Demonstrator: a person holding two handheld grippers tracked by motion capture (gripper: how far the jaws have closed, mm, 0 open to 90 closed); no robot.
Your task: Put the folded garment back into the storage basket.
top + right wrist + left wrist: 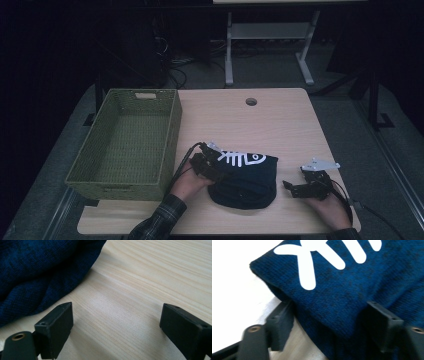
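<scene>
The folded dark-blue knit garment (245, 179) lies on the near middle of the tabletop (280, 120), with a white fish-skeleton print (242, 159) on its far upper face. In the left gripper view the cloth's left edge sits between the two black jaws, one jaw under the fold and one over the top layer. The view is too close and blurred to say with certainty that the pads press on the cloth; they appear spread and not clamped.

The left gripper (212, 162) stands at the garment's left edge, held by the left hand (187, 184) in a plaid sleeve.

The right gripper (291, 188) rests low over bare wood just right of the garment, apart from it, jaws released with nothing between them.

A green woven basket (172, 125) occupies the tabletop's left side.
</scene>
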